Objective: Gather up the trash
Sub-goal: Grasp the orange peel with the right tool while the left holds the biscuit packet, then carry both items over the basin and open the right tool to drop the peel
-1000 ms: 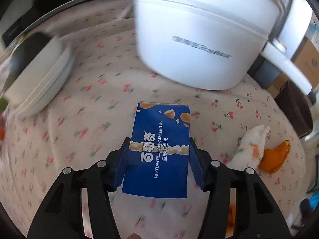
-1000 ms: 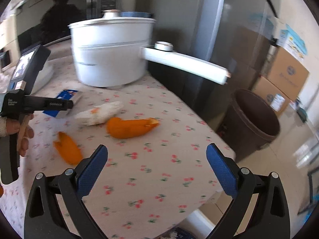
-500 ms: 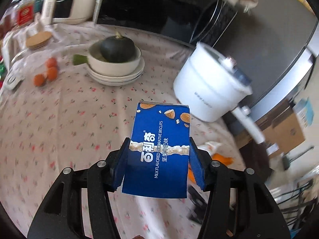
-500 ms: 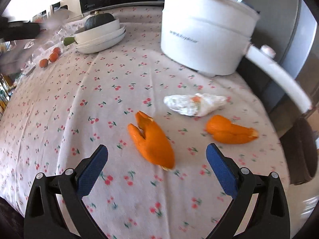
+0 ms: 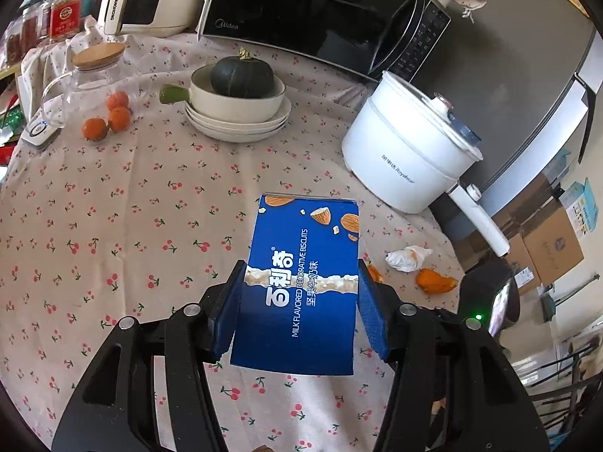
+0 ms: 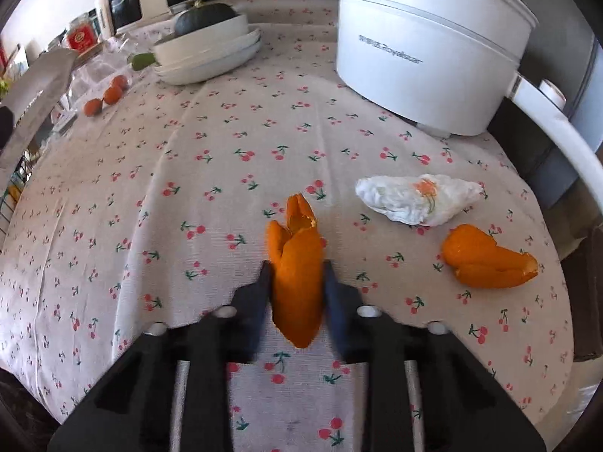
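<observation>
My left gripper [image 5: 299,275] is shut on a blue biscuit box [image 5: 301,301], held above the cherry-print tablecloth [image 5: 132,226]; its pads press both long sides. In the right wrist view my right gripper [image 6: 296,269] is low on the cloth, its jaws closing on an orange peel [image 6: 296,233], and both pads press the peel's sides. A crumpled white tissue [image 6: 418,199] and a second orange peel [image 6: 486,260] lie to the right of it, near the table edge. From the left wrist view the tissue [image 5: 409,258] and that peel [image 5: 435,282] show beyond the box.
A white electric pot [image 6: 429,49] with a long handle stands at the back right. Stacked plates with a dark squash [image 5: 241,75], tangerines [image 5: 109,116], a glass jar [image 5: 96,71] and a microwave [image 5: 320,19] are farther back. Cardboard boxes [image 5: 554,252] stand off the table's right edge.
The left gripper has lifted the biscuit box off the table and drawn back from the pot. The right gripper has swung down over the near orange peel and closed on it.
</observation>
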